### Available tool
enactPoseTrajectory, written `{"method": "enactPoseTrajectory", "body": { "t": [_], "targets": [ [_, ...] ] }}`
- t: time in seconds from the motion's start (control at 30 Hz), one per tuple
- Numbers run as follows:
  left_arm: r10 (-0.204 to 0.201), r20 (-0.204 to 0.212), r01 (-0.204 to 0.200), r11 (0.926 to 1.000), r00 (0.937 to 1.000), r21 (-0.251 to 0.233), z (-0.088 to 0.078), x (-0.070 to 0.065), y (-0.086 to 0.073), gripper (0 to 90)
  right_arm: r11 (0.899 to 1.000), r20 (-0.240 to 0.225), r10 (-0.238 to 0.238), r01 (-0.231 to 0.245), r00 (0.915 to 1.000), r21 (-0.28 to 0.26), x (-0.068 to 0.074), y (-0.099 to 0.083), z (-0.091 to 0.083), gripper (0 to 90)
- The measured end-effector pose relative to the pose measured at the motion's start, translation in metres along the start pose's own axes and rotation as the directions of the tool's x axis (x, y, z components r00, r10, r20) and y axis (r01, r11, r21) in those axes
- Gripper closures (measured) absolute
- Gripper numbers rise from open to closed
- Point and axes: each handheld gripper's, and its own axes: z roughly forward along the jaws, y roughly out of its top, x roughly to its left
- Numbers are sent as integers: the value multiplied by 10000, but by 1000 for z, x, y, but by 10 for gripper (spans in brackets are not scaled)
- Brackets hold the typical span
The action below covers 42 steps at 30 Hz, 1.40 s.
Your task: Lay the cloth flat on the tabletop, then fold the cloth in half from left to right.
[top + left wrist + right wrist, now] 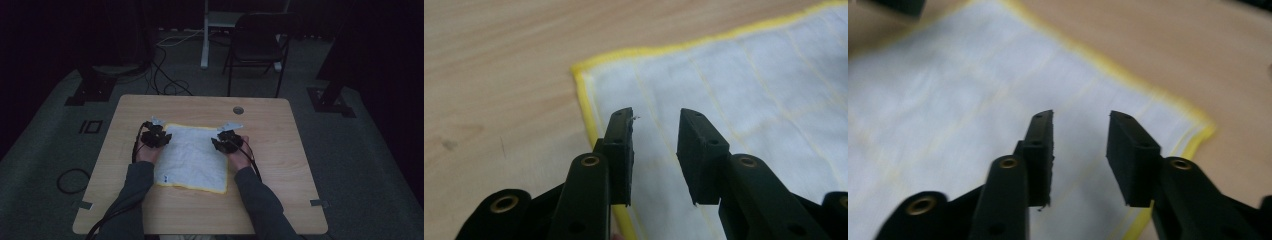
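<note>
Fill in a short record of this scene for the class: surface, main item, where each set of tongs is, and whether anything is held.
surface: wooden table
main item: white cloth with yellow edging, lying flat
left tongs: open, over the cloth near a far corner
right tongs: open, over the cloth near the other far corner
held: nothing between either pair of jaws
behind table: dark chair, cables on floor

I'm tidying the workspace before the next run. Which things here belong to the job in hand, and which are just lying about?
In use: white cloth with yellow hem; left gripper; right gripper; both open above the cloth.

Lying about: folding chair; floor cables.
</note>
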Motion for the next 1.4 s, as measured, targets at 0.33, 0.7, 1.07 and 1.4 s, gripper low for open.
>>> {"method": "enactPoseTrajectory", "body": {
  "t": [0.33, 0.7, 1.07, 1.4],
  "targets": [
    [493, 482, -491, 9988, 9976, -51, -21, -19, -50, 671, 9940, -482, -740, 775, 9961, 774, 27, -41, -14, 552],
    [624, 577, -626, 9980, 9964, 15, -28, -29, -69, 676, 9968, -608, -358, 400, 9975, 690, 26, -65, -27, 546],
    [513, 853, -490, 9984, 9950, -294, -36, -49, -82, 670, 9980, -594, -277, 309, 9979, 548, 22, -82, -45, 542],
    [743, 895, -732, 9972, 9932, -157, -41, -67, -86, 653, 9984, -474, -125, 151, 9988, 545, 20, -93, -58, 539]
  ]
}}
